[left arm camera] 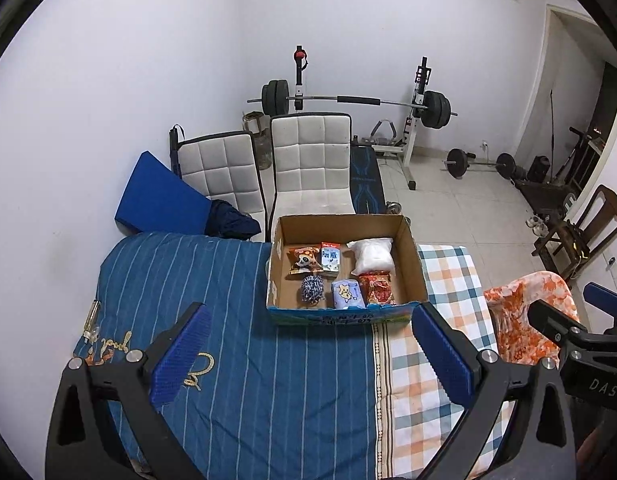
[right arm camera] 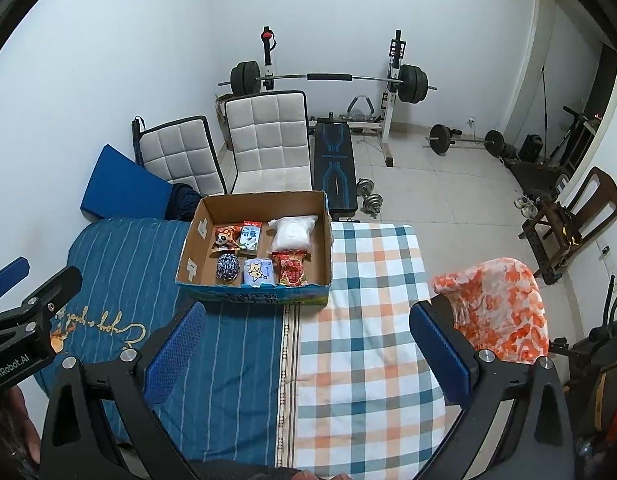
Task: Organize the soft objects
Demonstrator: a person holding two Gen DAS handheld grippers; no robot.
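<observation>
Both grippers, left gripper [left arm camera: 308, 356] and right gripper [right arm camera: 304, 356], are held wide apart and empty. Six soft items are seen packed in the cardboard box [left arm camera: 408, 252] at twelve o'clock; only the orange blanket [right arm camera: 504, 304], at three o'clock, seems left.

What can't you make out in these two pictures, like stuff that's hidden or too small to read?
- Cardboard box: the print on its front face is too small and blurred in both views.
- Red packet: label unreadable, too small.
- White bag: contents unclear in both views.
- Orange floral cloth: whatever it drapes over is covered; the right gripper's fingers hide its lower left edge.
</observation>
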